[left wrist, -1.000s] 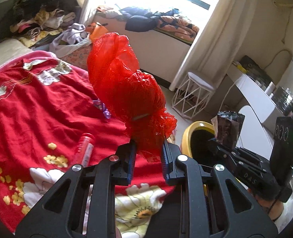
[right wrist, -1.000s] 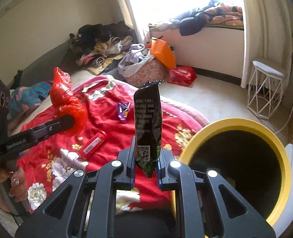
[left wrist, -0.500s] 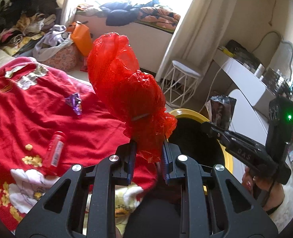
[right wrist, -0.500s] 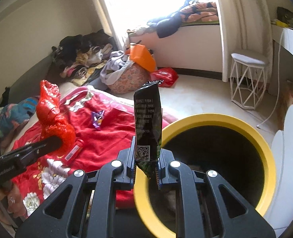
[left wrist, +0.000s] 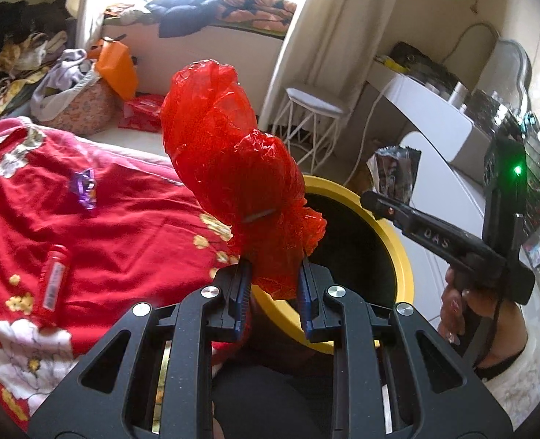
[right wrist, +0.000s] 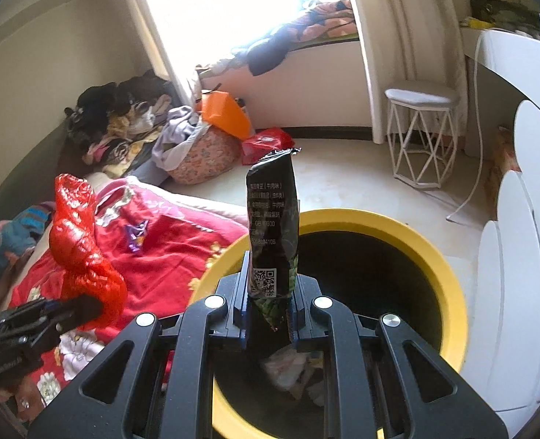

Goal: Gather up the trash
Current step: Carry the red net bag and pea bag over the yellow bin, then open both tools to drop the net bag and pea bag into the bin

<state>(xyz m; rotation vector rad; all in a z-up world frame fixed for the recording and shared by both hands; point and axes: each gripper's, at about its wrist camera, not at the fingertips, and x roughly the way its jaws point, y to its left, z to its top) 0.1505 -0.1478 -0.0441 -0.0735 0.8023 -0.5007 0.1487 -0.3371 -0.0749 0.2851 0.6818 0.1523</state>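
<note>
Left gripper: clenched on the lower end of a crumpled red plastic bag; blue pads press the plastic from both sides.
Red plastic bag: stands up and forward from the jaws in a bunched column – its bulk overlaps the near-left part of the bin's rim in the left wrist view; in the right wrist view it shows at far left, over the blanket.
Right gripper: clenched on a dark snack packet, gripped near its bottom, QR code just above the pads.
Snack packet: upright, top edge crimped and slightly torn-looking; it sits over the near edge of the bin's mouth in the right wrist view.
Bin: round, yellow rim, black inside – pale crumpled scraps lie at the bottom, seen beneath the right gripper.
Bin position: on the floor just beside the bed, between the bed and white furniture.
Bed: covered by a red floral blanket.
Still on blanket: a purple wrapper and a red tube-shaped item, well apart from each other.
Person: a hand holds the right gripper's handle, visible at right in the left wrist view.
Background: white wire stool near the curtain; heap of clothes and an orange bag on the floor by the window.
</note>
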